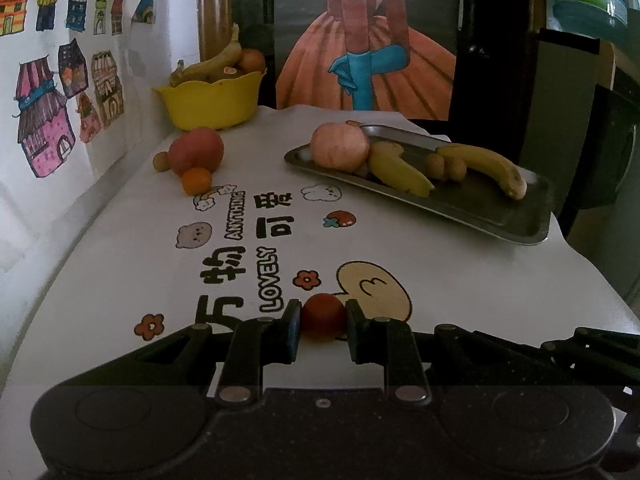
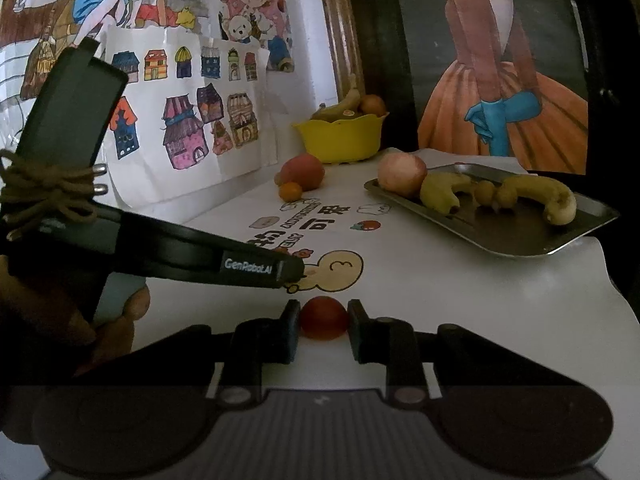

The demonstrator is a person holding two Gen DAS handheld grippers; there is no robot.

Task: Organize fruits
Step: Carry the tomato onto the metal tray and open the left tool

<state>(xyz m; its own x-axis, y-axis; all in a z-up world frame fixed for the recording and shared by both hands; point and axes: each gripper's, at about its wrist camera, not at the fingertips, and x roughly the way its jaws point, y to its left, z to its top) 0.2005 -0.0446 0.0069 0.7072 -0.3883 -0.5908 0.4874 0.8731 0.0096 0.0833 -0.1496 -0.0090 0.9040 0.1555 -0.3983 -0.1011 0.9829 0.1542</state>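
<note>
My left gripper (image 1: 323,320) is shut on a small red fruit (image 1: 324,316) just above the white printed tablecloth (image 1: 460,272). My right gripper (image 2: 323,320) is likewise shut on a small red fruit (image 2: 323,317). The left gripper's body (image 2: 180,248) shows at the left of the right wrist view. A metal tray (image 1: 500,220) holds an apple (image 1: 340,146), two bananas (image 1: 486,164) and small round fruits. A yellow bowl (image 1: 212,100) at the back holds bananas and an orange. A red apple (image 1: 196,150), a small orange (image 1: 196,180) and a tiny brown fruit lie by the bowl.
Children's drawings (image 1: 44,112) cover the wall on the left. A painting of a figure in an orange dress (image 1: 368,60) stands behind the table. The tray (image 2: 520,236) sits near the table's right edge.
</note>
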